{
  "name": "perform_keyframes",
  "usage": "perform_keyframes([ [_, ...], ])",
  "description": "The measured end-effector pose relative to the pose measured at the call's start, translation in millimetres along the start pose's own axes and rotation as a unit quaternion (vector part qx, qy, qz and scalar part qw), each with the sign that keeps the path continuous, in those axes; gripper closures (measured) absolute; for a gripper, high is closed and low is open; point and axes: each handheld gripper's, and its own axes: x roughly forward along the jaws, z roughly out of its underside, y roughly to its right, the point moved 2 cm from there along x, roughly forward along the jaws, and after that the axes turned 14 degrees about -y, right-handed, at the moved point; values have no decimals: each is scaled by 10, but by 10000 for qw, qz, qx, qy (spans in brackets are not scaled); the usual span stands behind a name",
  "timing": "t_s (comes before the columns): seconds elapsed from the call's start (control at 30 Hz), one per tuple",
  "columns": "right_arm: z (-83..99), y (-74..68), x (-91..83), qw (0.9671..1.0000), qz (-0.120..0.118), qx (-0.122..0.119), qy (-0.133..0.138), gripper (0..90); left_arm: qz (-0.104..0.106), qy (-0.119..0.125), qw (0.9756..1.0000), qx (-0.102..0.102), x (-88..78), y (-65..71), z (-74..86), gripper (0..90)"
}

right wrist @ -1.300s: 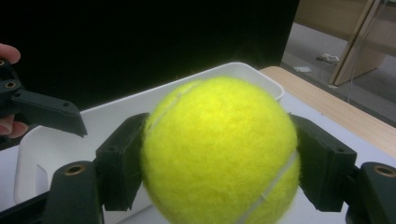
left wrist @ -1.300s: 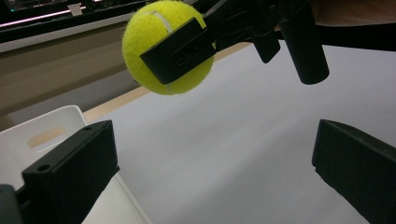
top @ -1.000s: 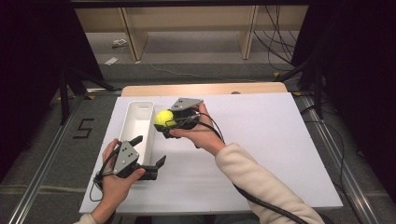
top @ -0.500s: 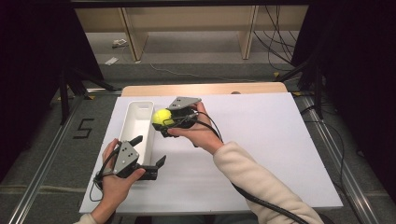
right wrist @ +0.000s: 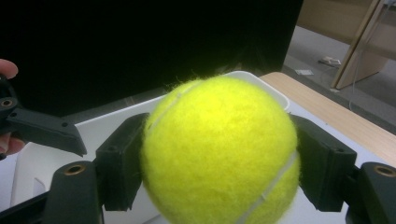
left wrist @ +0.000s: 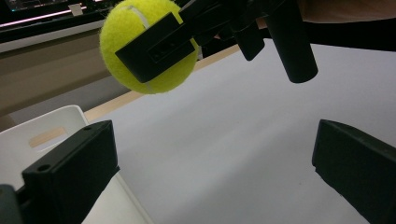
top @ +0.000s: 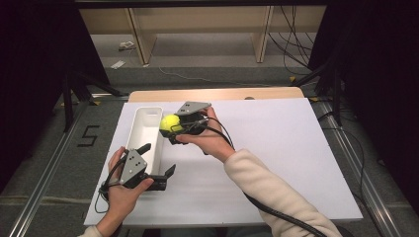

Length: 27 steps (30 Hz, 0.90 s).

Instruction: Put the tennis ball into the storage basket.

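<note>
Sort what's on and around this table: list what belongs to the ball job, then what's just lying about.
In the job:
- tennis ball, clamped in the right gripper
- white bin, beside the ball
- left gripper, open at the bin's near end

Lying about:
- scraps of paper on the floor beyond the table
- cables on the floor

The tennis ball (top: 169, 122) was bright yellow-green with a pale curved seam, the bin (top: 141, 129) plain white, the counter (top: 276, 148) white with a light wooden far edge, both tools black-jawed with grey top plates.
</note>
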Motion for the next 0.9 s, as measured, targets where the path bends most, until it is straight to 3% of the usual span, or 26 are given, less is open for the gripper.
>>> perform_keyframes([
  [0.9, -92, -7, 41, 10000, 11, -59, 15, 273, -8, 7, 10000, -10, 0, 3, -1, 0],
])
